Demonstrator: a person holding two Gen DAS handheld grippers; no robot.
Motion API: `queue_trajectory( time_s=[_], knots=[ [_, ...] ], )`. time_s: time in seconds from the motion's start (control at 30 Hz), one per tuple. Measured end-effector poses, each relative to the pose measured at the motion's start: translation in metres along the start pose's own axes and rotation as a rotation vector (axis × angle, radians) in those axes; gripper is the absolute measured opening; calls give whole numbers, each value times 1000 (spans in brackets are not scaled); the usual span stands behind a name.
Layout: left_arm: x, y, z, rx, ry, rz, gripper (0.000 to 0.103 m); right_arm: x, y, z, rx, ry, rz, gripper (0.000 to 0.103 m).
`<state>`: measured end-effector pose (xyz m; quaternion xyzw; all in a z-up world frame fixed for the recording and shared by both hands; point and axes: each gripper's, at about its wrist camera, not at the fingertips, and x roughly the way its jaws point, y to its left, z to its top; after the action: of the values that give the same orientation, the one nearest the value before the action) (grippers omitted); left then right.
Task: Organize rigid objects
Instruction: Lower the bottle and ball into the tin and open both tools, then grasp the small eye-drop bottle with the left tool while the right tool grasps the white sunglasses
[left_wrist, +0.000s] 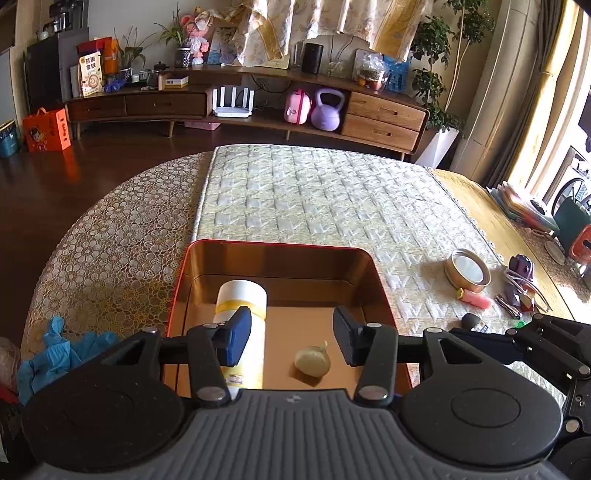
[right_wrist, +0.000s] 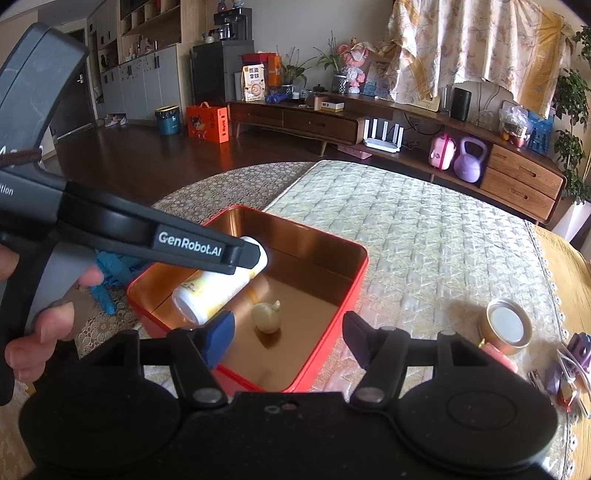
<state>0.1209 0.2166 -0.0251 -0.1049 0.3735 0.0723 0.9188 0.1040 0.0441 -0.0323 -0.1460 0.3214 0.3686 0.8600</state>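
A red tin (left_wrist: 280, 254) with a gold inside sits on the quilted mat (left_wrist: 332, 199), and two things already lie in it: a white bottle (left_wrist: 242, 317) on its side along the tin's left wall, and a small pale garlic-shaped piece (left_wrist: 313, 362) near the middle of the floor. The left gripper (left_wrist: 291, 339) hangs over the near end of the tin with its jaws partly apart and nothing between them; its blue pad stands in front of the bottle, apparently clear of it, so the bottle looks released. The right gripper (right_wrist: 288, 338) is wider open and also empty, poised above the tin's near corner with the garlic-shaped piece below and ahead of it. The things not yet put away lie to the right of the tin, well apart from it on the mat's far side: a round gold tin with a white lid (right_wrist: 505, 324), a pink tube (left_wrist: 476, 298) just beside it, and a tangle of small purple items (right_wrist: 574, 354) near the mat's edge. That is the relation the next move seems to turn on: all of them lie to the right of both grippers, and the right hand is plainly the nearer one. The pink tube's long axis runs roughly across the left wrist view, so jaws would probably close across its short width.
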Motion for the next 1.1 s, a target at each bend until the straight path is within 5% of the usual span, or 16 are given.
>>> queue_trajectory(
  time_s=[0.67,1.1],
  knots=[
    [-31,-76,-19,62,-40,-72,76,-73,-66,-42,199,-75,-64,99],
    [-31,-128,-34,91,-71,-100,84,-116,-118,-89,285,-91,-134,103]
  ],
)
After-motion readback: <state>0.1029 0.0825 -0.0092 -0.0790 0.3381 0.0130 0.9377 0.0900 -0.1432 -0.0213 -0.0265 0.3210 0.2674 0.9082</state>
